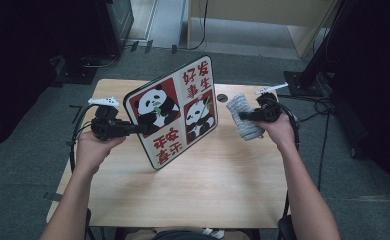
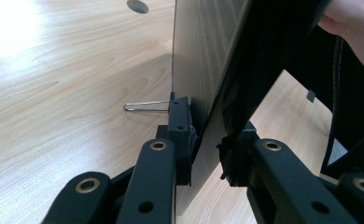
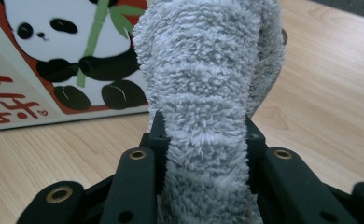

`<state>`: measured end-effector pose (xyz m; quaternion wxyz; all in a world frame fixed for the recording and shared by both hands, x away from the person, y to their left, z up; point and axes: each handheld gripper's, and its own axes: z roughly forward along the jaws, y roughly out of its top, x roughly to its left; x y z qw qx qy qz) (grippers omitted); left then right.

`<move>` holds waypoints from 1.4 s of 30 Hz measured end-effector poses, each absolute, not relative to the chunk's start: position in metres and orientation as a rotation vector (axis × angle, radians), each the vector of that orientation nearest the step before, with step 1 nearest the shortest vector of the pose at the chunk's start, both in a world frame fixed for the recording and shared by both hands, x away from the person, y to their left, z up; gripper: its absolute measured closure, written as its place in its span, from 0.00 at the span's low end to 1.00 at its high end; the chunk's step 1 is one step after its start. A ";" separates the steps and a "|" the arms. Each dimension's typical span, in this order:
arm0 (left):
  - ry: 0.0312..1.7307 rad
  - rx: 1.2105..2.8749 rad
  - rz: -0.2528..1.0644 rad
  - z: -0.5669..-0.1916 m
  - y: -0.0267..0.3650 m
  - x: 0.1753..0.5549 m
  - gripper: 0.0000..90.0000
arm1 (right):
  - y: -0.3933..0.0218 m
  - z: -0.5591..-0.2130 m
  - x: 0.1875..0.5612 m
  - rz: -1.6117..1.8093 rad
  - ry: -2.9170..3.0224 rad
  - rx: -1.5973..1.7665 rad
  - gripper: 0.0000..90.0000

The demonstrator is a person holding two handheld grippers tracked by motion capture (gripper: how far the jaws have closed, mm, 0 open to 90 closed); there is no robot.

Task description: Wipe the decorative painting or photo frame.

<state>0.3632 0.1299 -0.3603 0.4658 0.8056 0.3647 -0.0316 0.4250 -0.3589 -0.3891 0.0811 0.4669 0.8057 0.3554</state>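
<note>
The left hand-held gripper (image 1: 142, 128) is clamped on the left edge of a flat, round-cornered rectangular board (image 1: 175, 111) with a white face and dark rim. The board is held tilted above the pale wooden counter (image 1: 223, 175), near its middle. Its face is split into four panels: two red ones, each showing a black-and-white panda with green bamboo, and two white ones bearing red characters. In the left gripper view the board (image 2: 203, 65) shows edge-on as a thin dark sheet with both pads pressed against it, and a thin wire clip (image 2: 145, 106) juts out beside the left jaw.

The right hand-held gripper (image 1: 244, 116) is closed around a grey, fluffy, rolled cloth (image 1: 244, 115), held just to the right of the board and clear of the counter. In the right gripper view the cloth (image 3: 208, 84) bulges up between the jaws, its pile shaggy and ridged.
</note>
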 end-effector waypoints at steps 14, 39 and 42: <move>0.883 1.978 -0.075 -0.361 0.130 0.364 0.86 | -0.344 -0.348 0.436 1.040 2.441 1.304 0.75; 0.879 1.983 -0.079 -0.360 0.130 0.364 0.86 | -0.300 -0.275 0.464 1.073 2.433 1.167 0.75; 0.875 1.986 -0.081 -0.360 0.130 0.365 0.86 | -0.294 -0.266 0.468 1.076 2.430 1.139 0.75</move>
